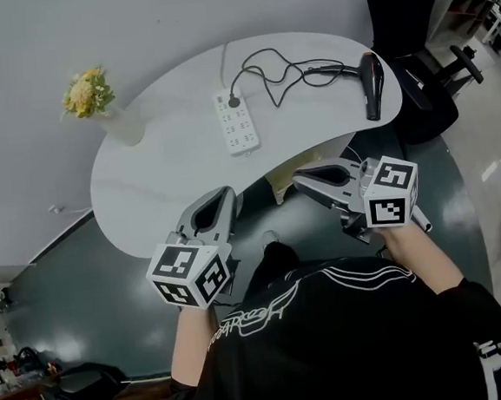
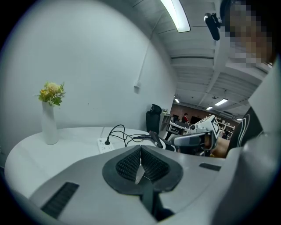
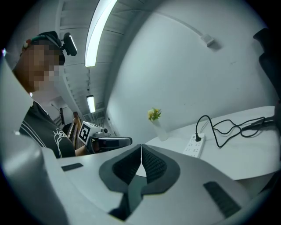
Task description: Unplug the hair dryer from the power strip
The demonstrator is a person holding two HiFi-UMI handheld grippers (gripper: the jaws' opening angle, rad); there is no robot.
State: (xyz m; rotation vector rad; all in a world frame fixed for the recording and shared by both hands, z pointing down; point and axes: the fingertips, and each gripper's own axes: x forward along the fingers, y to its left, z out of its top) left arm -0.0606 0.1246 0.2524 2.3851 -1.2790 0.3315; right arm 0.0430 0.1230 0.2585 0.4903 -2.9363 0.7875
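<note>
A white power strip [image 1: 237, 120] lies on the white table [image 1: 162, 185], with a black plug [image 1: 234, 101] in its far end. The black cord [image 1: 278, 72] loops right to the black hair dryer [image 1: 373, 83] lying near the table's right end. Both grippers hover below the table's near edge, short of the strip. My left gripper [image 1: 225, 197] is shut and empty; my right gripper [image 1: 303, 179] is shut and empty too. In the left gripper view the strip [image 2: 103, 144] and dryer [image 2: 155, 139] lie ahead. The right gripper view shows the strip [image 3: 195, 145] and plug [image 3: 198, 139] to the right.
A white vase with yellow flowers [image 1: 103, 106] stands at the table's left end. A black office chair [image 1: 413, 41] sits behind the table's right end. The floor [image 1: 83, 279] is dark green. The person's black-sleeved torso fills the lower part of the head view.
</note>
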